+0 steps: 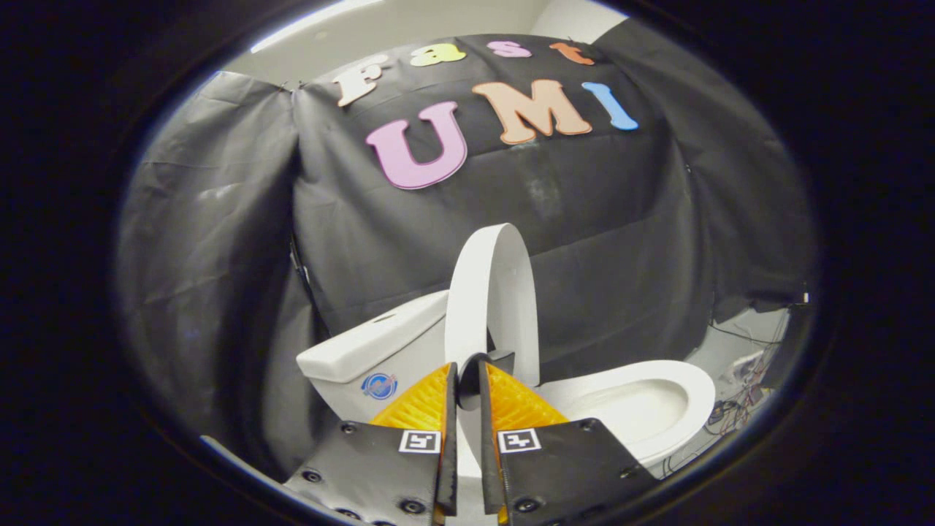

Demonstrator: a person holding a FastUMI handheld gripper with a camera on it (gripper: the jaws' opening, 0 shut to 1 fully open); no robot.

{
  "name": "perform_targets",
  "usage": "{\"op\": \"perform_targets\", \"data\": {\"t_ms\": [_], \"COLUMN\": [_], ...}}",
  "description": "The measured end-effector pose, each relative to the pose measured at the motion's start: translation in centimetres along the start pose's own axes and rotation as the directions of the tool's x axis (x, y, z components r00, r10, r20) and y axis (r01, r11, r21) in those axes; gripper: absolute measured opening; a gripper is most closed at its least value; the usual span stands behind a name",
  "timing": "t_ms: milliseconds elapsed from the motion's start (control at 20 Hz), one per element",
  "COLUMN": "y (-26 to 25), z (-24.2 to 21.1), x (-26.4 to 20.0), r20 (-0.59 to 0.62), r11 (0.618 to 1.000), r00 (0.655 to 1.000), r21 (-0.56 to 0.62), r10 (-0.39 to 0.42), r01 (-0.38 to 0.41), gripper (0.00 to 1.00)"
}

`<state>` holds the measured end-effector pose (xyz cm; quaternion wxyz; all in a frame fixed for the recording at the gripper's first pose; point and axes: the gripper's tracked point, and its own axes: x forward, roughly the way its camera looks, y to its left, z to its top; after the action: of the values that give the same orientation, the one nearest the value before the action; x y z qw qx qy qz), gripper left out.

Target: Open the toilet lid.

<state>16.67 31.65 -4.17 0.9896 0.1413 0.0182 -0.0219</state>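
- One toilet (pixel 643 409), one toilet lid (pixel 504 292), one tank (pixel 380 347), one gripper (pixel 467 376) with two fingers.
- The lid is raised, standing about upright on edge, seen nearly edge-on as a narrow white arch.
- Lid long axis runs vertical, from the hinge end low by the fingertips up to its rounded top, well above the jaws.
- The broad face of the lid turns toward the right, over the bowl; its thin rim faces the camera.
- The lid leans very slightly right at the top.
- Jaws narrow, a thin gap between them, both fingers close on the lower edge of the lid.
- The lid's lower rim drops into the slot between the two fingers; whether both pads actually press on it I cannot tell.
- A small dark piece (pixel 500 359) sits just ahead of the fingertips at the base of the lid, touching the lid; can't tell what it is.
- The open bowl lies ahead and to the right of the right finger, rim exposed, long axis running away to the right.
- The tank sits ahead and left of the left finger, just beside the lid, its flat top tilting in view.
- One round blue sticker (pixel 379 386) on the tank front, just beyond the left finger.
- A dark cloth wall (pixel 219 241) stands beyond the toilet.
- Loose cables (pixel 738 405) on the floor, far right of the jaws, past the bowl.
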Motion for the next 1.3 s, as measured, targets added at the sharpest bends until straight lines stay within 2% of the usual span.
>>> {"op": "perform_targets", "data": {"t_ms": [300, 700, 1300], "y": [1.9, 5.6, 9.3], "z": [0.0, -1.4, -2.9], "x": [1.1, 2.1, 3.1], "r20": [-0.027, -0.088, -0.145], "r11": [0.994, 0.968, 0.931], "r00": [0.998, 0.983, 0.962], "r21": [-0.085, -0.181, -0.256], "r10": [0.065, 0.159, 0.229], "r01": [-0.067, -0.172, -0.26], "gripper": [0.14, 0.14, 0.15]}}
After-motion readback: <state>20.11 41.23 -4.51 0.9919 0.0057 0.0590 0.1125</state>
